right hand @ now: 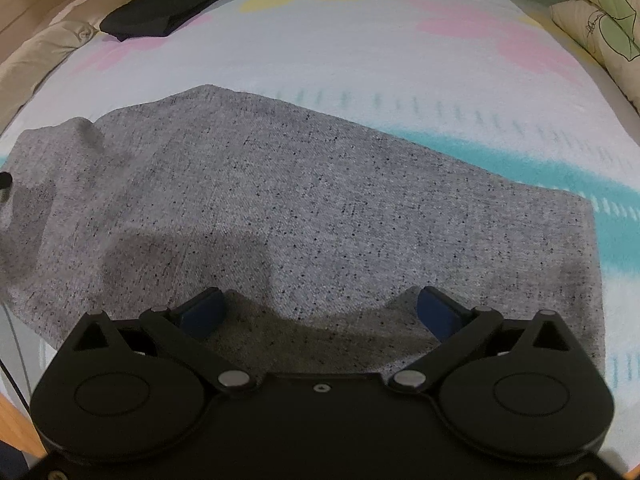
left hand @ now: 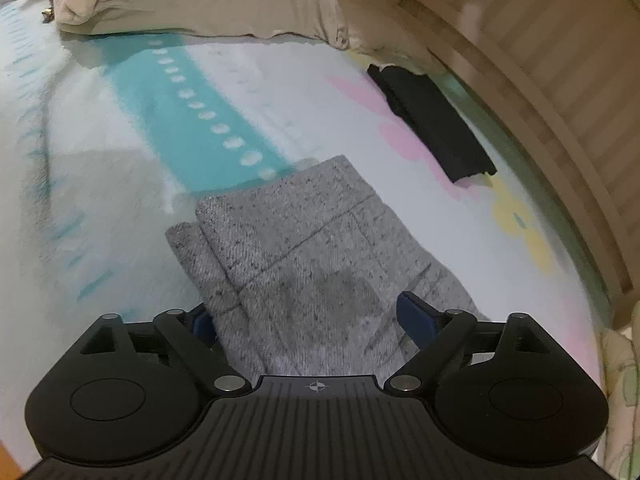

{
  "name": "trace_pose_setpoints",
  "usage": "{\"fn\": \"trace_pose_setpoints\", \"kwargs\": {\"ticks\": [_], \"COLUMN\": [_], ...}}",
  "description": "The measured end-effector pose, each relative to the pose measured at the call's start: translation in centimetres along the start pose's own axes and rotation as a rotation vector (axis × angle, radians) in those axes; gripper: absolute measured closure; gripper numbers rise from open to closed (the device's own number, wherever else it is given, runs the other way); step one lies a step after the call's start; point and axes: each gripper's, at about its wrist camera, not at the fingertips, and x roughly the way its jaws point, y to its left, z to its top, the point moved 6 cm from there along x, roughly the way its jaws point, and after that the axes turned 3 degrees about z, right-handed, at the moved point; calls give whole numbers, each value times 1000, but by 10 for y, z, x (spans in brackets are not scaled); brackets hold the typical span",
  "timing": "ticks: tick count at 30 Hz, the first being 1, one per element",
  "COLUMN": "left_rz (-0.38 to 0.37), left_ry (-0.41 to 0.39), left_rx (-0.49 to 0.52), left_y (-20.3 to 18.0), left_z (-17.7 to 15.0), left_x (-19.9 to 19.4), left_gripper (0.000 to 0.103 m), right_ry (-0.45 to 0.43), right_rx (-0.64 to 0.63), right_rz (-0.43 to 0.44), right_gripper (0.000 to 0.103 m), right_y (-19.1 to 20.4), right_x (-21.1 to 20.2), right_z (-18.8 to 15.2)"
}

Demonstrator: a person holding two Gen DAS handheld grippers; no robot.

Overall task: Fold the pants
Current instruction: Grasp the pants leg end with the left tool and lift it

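A bed [left hand: 100, 168] is carrying everything, its white cover showing a teal dotted band and pink and yellow flowers. Grey pants [left hand: 304, 256], folded, are lying at the centre of the left wrist view. A black folded garment [left hand: 432, 124] is resting at about two o'clock, well apart from them. A beige pillow [left hand: 200, 0] is lying across twelve o'clock, its right end near the black garment.
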Motion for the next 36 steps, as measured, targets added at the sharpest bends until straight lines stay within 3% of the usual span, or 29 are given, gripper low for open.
{"fn": "trace_pose_setpoints", "kwargs": {"ticks": [4, 5, 6, 7, 13, 15, 19, 20, 23, 26, 29, 36], "left_rz": [26, 43, 71, 79, 21, -14, -80, -95, -134, -168, -190, -235], "left_ry": [-12, -19, -23, -24, -101, -132, -206, -223, -279, -300, -317, -358], "left_rx": [55, 62, 76, 85, 142, 171, 277, 303, 376, 430, 490, 680], "left_y": [-7, -8, -9, -10, -34, -45, -75, -82, -104, -123, -144, -205], "left_z": [2, 2, 2, 2, 5, 5, 2, 2, -6, -16, -27, -66], "left_x": [5, 4, 3, 1, -34, -53, -90, -98, -119, -134, -145, -165], "left_gripper": [15, 32, 68, 78, 83, 83, 83, 83, 83, 83, 83, 83], "right_ry": [-3, -3, -2, 0, 24, 3, -82, -95, -71, -18, -84, -52], "right_rx": [3, 2, 0, -1, -3, 4, 30, 30, 2, -44, -84, -63], "right_rz": [-1, -1, -1, 0, 25, 42, 48, 58, 103, 123, 114, 178], "right_gripper": [1, 1, 1, 1, 3, 13, 14, 19, 30, 29, 30, 31], "right_y": [0, 0, 0, 0, -4, -8, -17, -17, -11, -2, 3, -12], "right_x": [2, 2, 2, 2, -1, -7, -22, -25, -23, -16, -20, -37], "right_z": [1, 1, 2, 2, 9, 13, 20, 19, 12, -3, -13, -6]}}
